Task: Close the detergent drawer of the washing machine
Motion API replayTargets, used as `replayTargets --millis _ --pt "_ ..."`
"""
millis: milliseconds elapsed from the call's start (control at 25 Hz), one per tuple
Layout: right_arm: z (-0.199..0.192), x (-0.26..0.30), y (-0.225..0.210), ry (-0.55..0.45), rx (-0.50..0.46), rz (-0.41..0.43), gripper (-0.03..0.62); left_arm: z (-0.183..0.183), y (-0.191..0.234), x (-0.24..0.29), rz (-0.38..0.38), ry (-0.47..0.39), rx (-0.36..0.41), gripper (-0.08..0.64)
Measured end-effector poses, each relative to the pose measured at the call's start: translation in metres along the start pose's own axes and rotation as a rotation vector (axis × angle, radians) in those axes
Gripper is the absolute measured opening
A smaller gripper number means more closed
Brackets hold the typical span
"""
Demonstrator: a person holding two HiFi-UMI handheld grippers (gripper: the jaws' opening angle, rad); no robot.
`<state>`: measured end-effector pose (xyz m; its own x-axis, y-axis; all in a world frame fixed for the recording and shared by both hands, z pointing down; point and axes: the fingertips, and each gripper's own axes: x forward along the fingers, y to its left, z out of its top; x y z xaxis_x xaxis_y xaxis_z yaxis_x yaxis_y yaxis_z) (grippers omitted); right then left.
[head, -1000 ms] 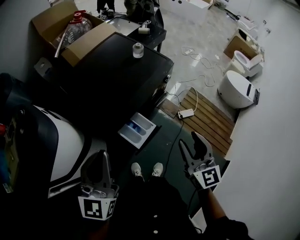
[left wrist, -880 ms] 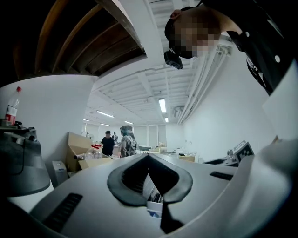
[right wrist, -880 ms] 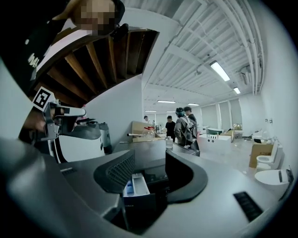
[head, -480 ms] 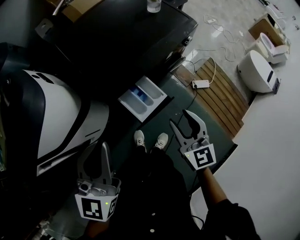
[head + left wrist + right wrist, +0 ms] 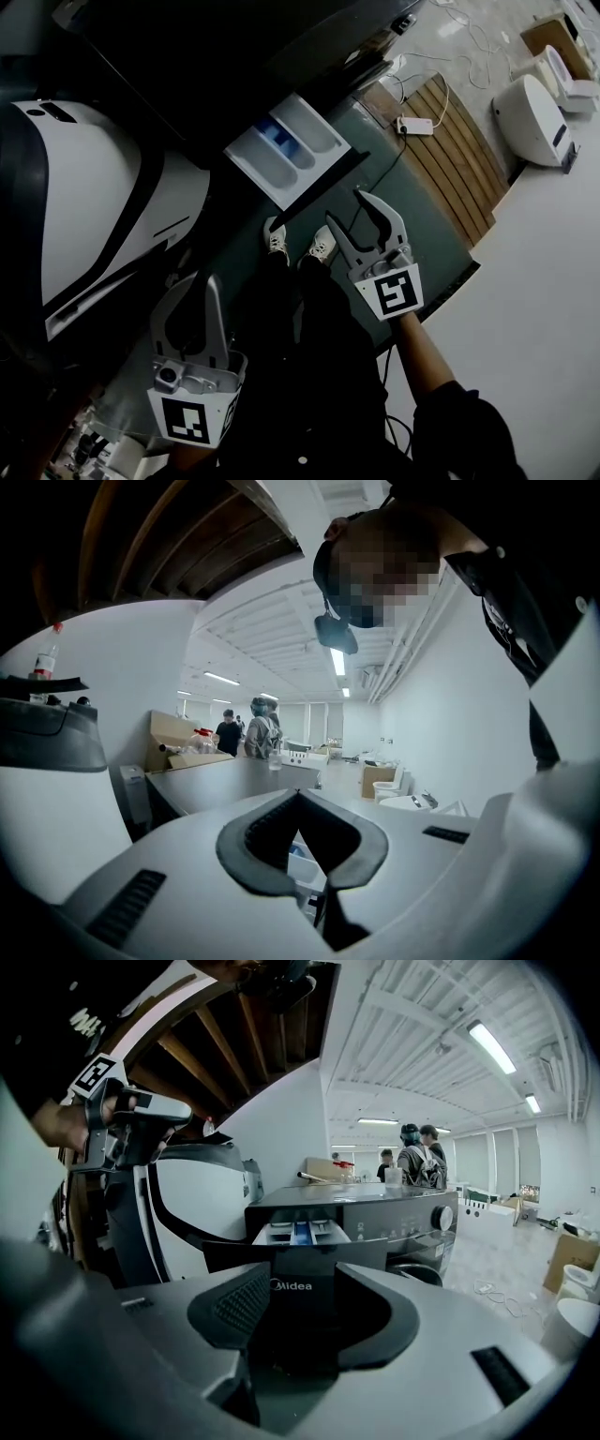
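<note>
The dark washing machine (image 5: 234, 56) fills the top of the head view. Its detergent drawer (image 5: 286, 150) stands pulled out, a white tray with a blue compartment. My right gripper (image 5: 349, 214) hangs open just below the drawer's front right corner, with nothing between its fingers. In the right gripper view the drawer (image 5: 300, 1232) lies straight ahead of the open right gripper (image 5: 302, 1288), its dark front panel showing between the jaws. My left gripper (image 5: 199, 279) is lower left, away from the drawer, fingertips together and empty. In its own view the left gripper (image 5: 298, 799) shows its tips meeting.
A large white and black appliance (image 5: 84, 206) stands left of the washing machine. The person's shoes (image 5: 300, 242) are on the dark floor mat below the drawer. A wooden slat platform (image 5: 459, 141), a power strip (image 5: 417, 125) and a white toilet (image 5: 530, 112) lie right. People (image 5: 417, 1157) stand far behind.
The head view has tipped down and closer, so the drawer sits higher in frame. My right gripper has come nearer the drawer's front. The left gripper has stayed low at the left.
</note>
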<state>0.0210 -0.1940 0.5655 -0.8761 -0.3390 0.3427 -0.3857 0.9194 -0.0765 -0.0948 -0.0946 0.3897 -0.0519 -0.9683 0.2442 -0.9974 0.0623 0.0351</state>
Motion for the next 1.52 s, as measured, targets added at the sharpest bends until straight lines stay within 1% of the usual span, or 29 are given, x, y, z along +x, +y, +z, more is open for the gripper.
replayTargets --millis 160,240,360,440,600,720,880,1000,1200,1360,1520 --pt "-0.019 0.008 0.002 0.041 -0.014 0.002 0.212 -0.022 -0.003 -0.001 -0.001 0.043 -0.04 0.015" --pt "-0.025 0.013 0.002 0.04 -0.014 0.002 0.212 -0.033 -0.003 -0.003 0.003 0.065 -0.059 0.015" --pt "-0.028 0.02 0.006 0.034 -0.022 0.013 0.212 -0.04 0.0 -0.003 0.011 0.069 -0.05 0.015" --pt "-0.031 0.022 0.009 0.044 -0.032 0.023 0.212 -0.044 0.002 -0.004 0.017 0.082 -0.062 0.015" --pt "-0.035 0.031 0.011 0.057 -0.045 0.026 0.212 -0.044 0.008 -0.003 0.024 0.076 -0.061 0.015" --pt "-0.032 0.035 0.01 0.032 -0.011 -0.005 0.225 -0.049 0.012 -0.004 0.033 0.096 -0.096 0.015" --pt "-0.033 0.036 0.01 0.028 0.019 -0.023 0.221 -0.052 0.017 -0.005 0.038 0.101 -0.105 0.015" --pt "-0.034 0.035 0.01 0.032 0.015 -0.018 0.221 -0.054 0.019 -0.004 0.038 0.105 -0.112 0.015" --pt "-0.033 0.046 0.01 0.073 -0.003 0.01 0.222 -0.053 0.022 -0.002 0.037 0.103 -0.116 0.015" --pt "-0.025 0.059 0.011 0.053 -0.005 0.006 0.222 -0.051 0.026 -0.003 0.045 0.099 -0.119 0.015" --pt "-0.022 0.067 0.01 0.065 -0.018 0.008 0.222 -0.049 0.032 -0.004 0.059 0.092 -0.12 0.015"
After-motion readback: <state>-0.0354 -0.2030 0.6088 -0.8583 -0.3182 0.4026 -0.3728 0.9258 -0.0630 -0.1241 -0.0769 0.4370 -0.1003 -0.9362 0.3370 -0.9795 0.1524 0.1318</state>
